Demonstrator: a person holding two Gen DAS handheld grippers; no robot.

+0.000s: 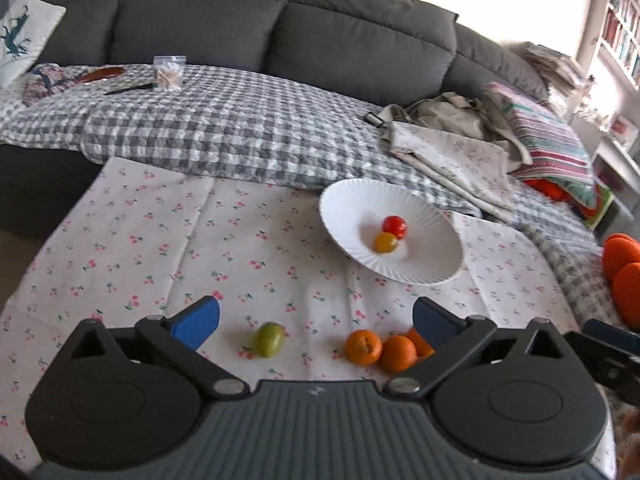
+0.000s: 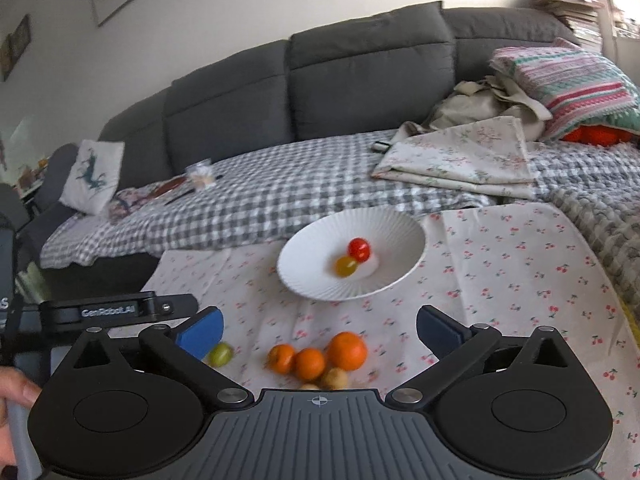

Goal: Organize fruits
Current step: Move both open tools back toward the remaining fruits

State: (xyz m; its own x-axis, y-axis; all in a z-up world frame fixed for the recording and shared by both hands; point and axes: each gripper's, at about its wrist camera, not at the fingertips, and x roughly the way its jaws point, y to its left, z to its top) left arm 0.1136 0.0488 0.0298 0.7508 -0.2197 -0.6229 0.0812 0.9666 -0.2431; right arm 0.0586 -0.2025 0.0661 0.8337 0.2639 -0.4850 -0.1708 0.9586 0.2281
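Note:
A white ribbed plate [image 1: 432, 264] [image 2: 320, 288] lies on the cherry-print cloth and holds a red tomato [image 1: 394, 226] [image 2: 359, 249] and a yellow one [image 1: 385, 242] [image 2: 346, 266]. Near me lie a green fruit [image 1: 269, 339] [image 2: 221, 354], three oranges [image 1: 363, 347] [image 2: 347, 350] and a pale yellow-brown fruit [image 2: 335, 378]. My left gripper [image 1: 316, 322] is open and empty above the loose fruit. My right gripper [image 2: 320, 330] is open and empty over the oranges. The left gripper's body [image 2: 116, 310] shows at the left in the right wrist view.
The cherry-print cloth [image 1: 160, 248] lies over a grey checked blanket [image 1: 240, 128] on a grey sofa [image 1: 280, 20]. Folded cloths and a striped pillow [image 1: 548, 140] sit at the right. A clear box of sticks [image 1: 169, 74] stands far left. Orange round things [image 1: 624, 272] lie at the right edge.

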